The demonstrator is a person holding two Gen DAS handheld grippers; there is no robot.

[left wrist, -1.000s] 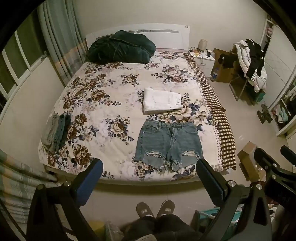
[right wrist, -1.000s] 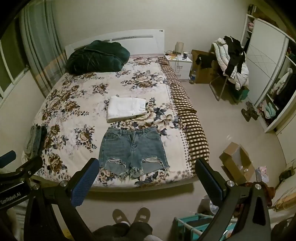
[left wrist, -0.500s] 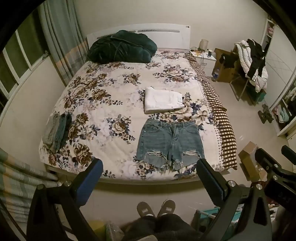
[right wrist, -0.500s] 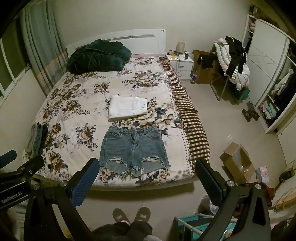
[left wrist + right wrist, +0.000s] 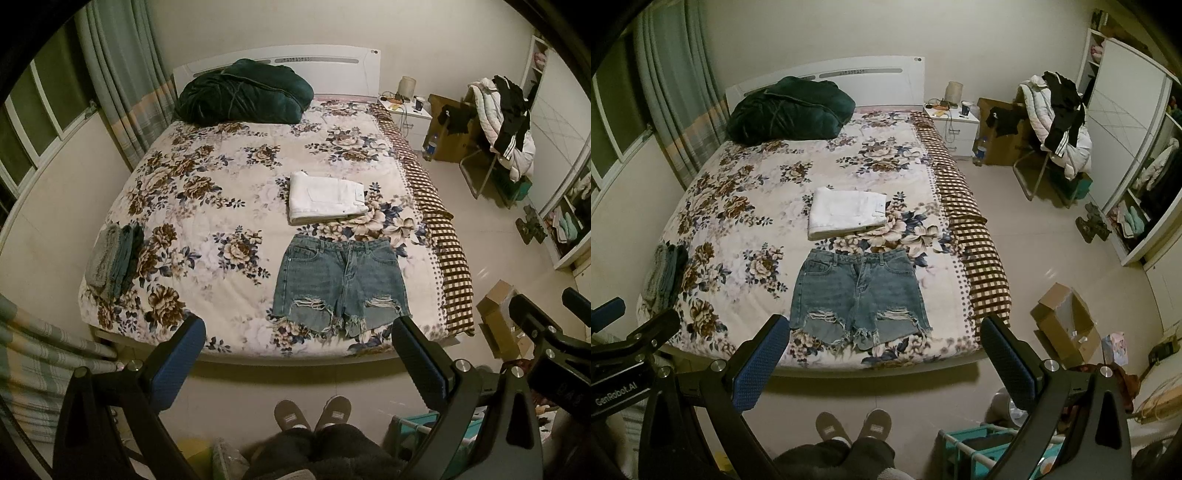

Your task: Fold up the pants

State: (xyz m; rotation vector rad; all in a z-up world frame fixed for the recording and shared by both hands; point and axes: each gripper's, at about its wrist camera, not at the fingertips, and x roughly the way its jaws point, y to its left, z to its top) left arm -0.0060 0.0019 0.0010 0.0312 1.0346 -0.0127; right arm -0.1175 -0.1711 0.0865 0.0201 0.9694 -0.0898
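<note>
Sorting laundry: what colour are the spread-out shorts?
Faded blue denim shorts, clearest in the left wrist view.

home bedroom: floral bed point(image 5: 207, 206), wardrobe point(image 5: 1123, 122), curtains point(image 5: 122, 85)

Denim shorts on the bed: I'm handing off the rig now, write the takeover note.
Left gripper: open, empty, held above the floor short of the bed's foot.
Right gripper: open, empty, likewise.
Frayed blue denim shorts: flat and unfolded on the floral bedspread, waistband toward the headboard, hems toward you.
Folded white pants: just beyond the shorts, apparently done.
Left to do: reach in, grip the shorts, fold them.
</note>
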